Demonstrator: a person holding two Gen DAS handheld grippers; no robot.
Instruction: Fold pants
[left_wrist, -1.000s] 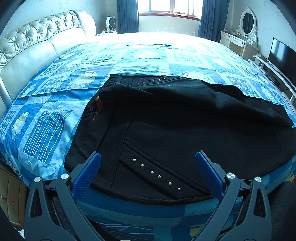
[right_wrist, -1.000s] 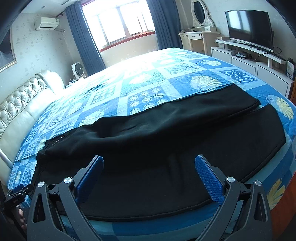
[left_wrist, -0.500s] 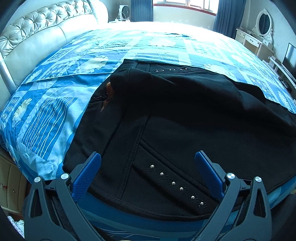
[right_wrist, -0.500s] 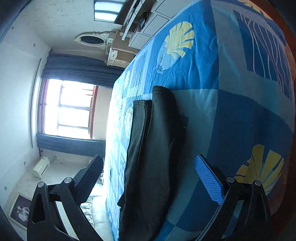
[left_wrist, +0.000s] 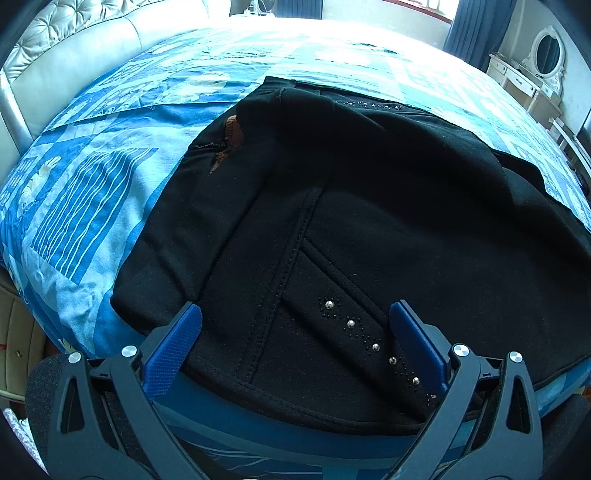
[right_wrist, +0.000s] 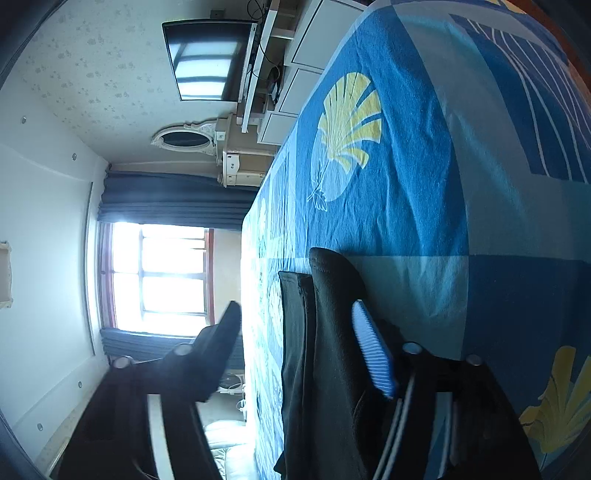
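Figure: two wrist views of black pants (left_wrist: 351, 221) spread flat on a bed (left_wrist: 92, 206) with a blue patterned cover. We take the pants as our landmark.

Left view. The left gripper (left_wrist: 295, 325) hangs over the waist end of the pants, near the edge of the bed closest to the camera, with a line of metal studs (left_wrist: 369, 343) on the cloth between its fingers. Its jaws stand wide apart and nothing is clamped.

Right view. The right gripper (right_wrist: 295, 332) is rolled onto its side at the leg ends of the pants (right_wrist: 325, 332), which lie doubled, one leg on the other. Its jaws are closing, with the leg hems between them; one blue finger (right_wrist: 373, 350) lies on the far side of the cloth from the other. We cannot tell whether both pads press the fabric yet.

Step in hand, as we judge it: taking hold of both ends before folding. To do it well, we should catch both layers of the leg hems in one bite, and take the waistband close to its edge, so that the cloth lifts evenly and the legs stay aligned.

Containers: none appear beside the pants. Beyond the leg ends stand a cabinet (right_wrist: 280, 99) and a television (right_wrist: 207, 59).
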